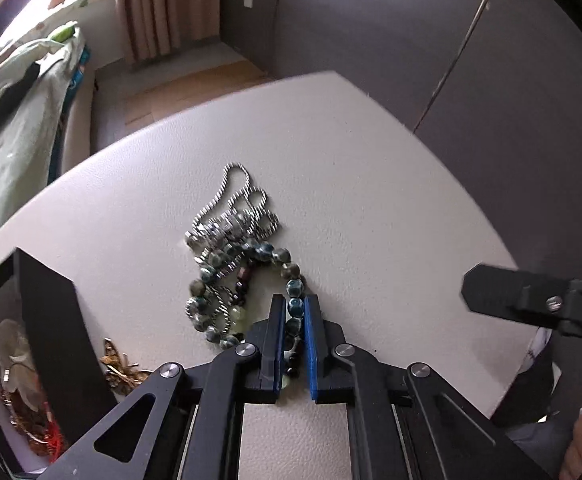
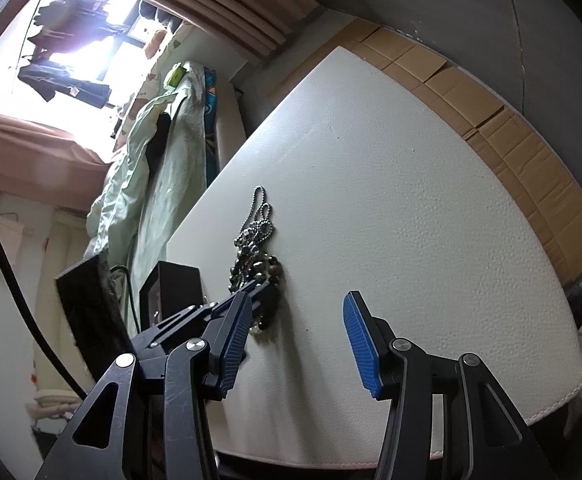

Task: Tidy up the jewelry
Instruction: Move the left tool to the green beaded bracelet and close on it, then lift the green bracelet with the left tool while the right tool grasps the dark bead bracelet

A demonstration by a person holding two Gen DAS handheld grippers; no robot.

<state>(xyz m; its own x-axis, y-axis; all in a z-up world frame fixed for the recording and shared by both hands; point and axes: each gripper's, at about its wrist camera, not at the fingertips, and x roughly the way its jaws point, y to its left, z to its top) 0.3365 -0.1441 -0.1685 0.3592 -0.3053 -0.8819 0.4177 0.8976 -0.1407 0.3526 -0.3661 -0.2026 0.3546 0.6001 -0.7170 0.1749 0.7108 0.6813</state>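
A pile of jewelry lies on the white table (image 1: 371, 200): a silver chain (image 1: 235, 208) at the far end and a bracelet of blue-green beads (image 1: 283, 260) nearer me. My left gripper (image 1: 294, 300) is shut on the near side of the bead bracelet, with beads pinched between its blue pads. A gold piece (image 1: 121, 368) lies left of it. My right gripper (image 2: 297, 300) is open and empty, above the table right of the pile (image 2: 257, 256). The left gripper (image 2: 251, 292) shows there at the pile.
An open black jewelry box (image 1: 51, 320) with items inside stands at the table's left; it also shows in the right wrist view (image 2: 171, 288). A bed with green bedding (image 1: 11, 100) lies beyond the table's left edge. Cardboard (image 2: 511, 140) lines the floor by the wall.
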